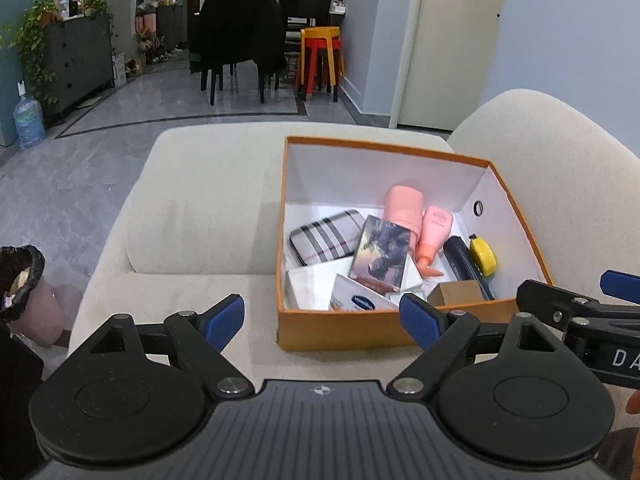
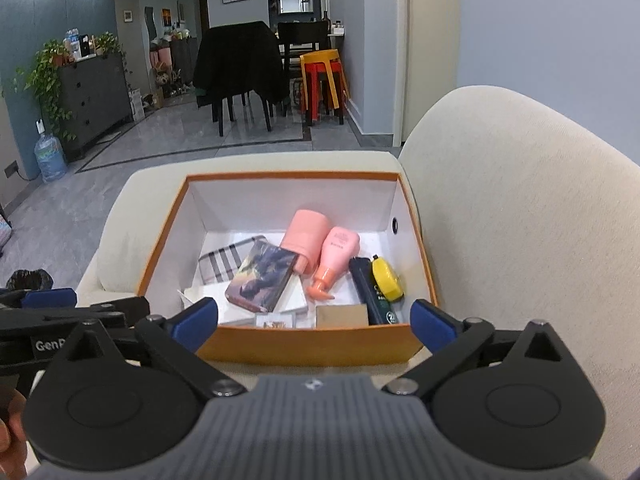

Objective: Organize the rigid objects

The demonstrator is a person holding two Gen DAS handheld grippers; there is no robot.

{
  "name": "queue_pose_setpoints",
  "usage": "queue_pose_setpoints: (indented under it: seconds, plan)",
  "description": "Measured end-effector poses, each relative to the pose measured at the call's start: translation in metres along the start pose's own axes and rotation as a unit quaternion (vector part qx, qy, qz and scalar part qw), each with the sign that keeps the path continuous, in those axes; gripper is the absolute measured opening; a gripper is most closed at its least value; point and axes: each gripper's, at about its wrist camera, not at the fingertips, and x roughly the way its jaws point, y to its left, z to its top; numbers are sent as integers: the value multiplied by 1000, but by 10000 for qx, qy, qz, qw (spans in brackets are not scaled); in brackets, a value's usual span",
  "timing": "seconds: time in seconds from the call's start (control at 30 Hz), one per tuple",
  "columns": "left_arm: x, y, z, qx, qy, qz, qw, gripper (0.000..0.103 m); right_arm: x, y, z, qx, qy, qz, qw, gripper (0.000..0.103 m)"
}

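An orange box [image 2: 304, 346] is sitting on a cream sofa [image 2: 512, 208], its near wall just ahead of both claws. The left claw [image 1: 322, 320] is hanging spread wide with nothing between its blue pads, and the right claw [image 2: 314, 320] is likewise spread and empty. Inside the box, a picture-covered book [image 2: 262, 276] is leaning at 9 o'clock from a pink bottle [image 2: 334, 258], with a yellow tape measure [image 2: 387, 278] lying at the bottle's 3 o'clock.
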Motion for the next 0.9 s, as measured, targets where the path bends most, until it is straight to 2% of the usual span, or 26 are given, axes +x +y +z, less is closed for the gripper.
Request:
queue_pose_setpoints:
  seconds: [0.5, 0.9]
  plan:
    - [9, -12, -9, 61, 177, 34, 9998, 102, 9, -2, -12, 10, 166, -107, 9998, 100]
    - [4, -14, -7, 103, 103, 41, 9999, 102, 2, -4, -13, 53, 124, -127, 9998, 100]
